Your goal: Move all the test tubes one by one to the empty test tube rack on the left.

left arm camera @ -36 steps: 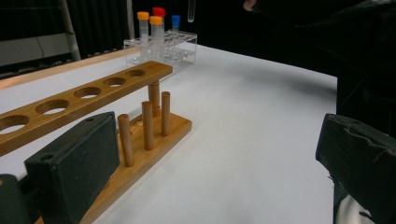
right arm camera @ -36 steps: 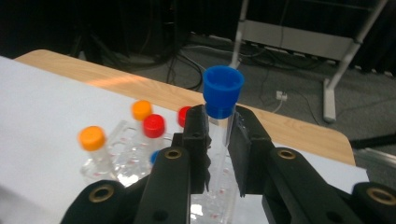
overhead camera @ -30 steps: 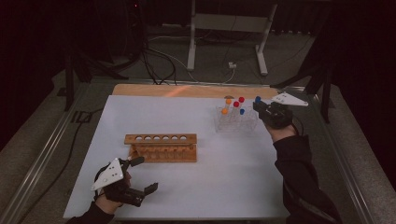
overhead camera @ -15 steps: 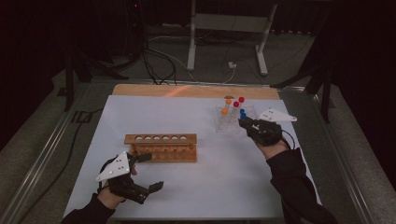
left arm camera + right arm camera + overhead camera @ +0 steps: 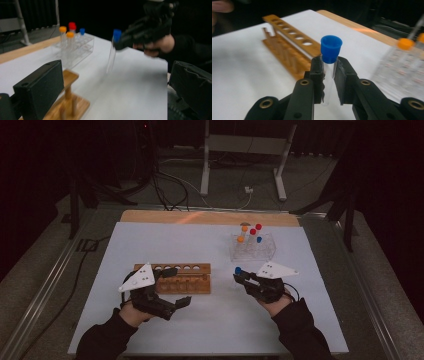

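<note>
- Left gripper (image 5: 176,286): at 7 o'clock on the table (image 5: 200,340), jaws spread wide, nothing between them, set just in front of the wooden rack (image 5: 192,279).
- Wooden rack: centre-left, long axis running 9 to 3 o'clock, holes unfilled.
- Blue-capped tube (image 5: 329,67): clamped just below the cap by the right gripper (image 5: 329,75) at 5 o'clock; long axis near upright, cap at 12, clear body hanging toward 6.
- Clear rack (image 5: 252,247): at 1 o'clock, holding orange-, red- and blue-capped tubes.

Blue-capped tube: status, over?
Right gripper shut on blue-capped tube, above the table. Left gripper open at wooden rack. Nothing between tube and rack.
</note>
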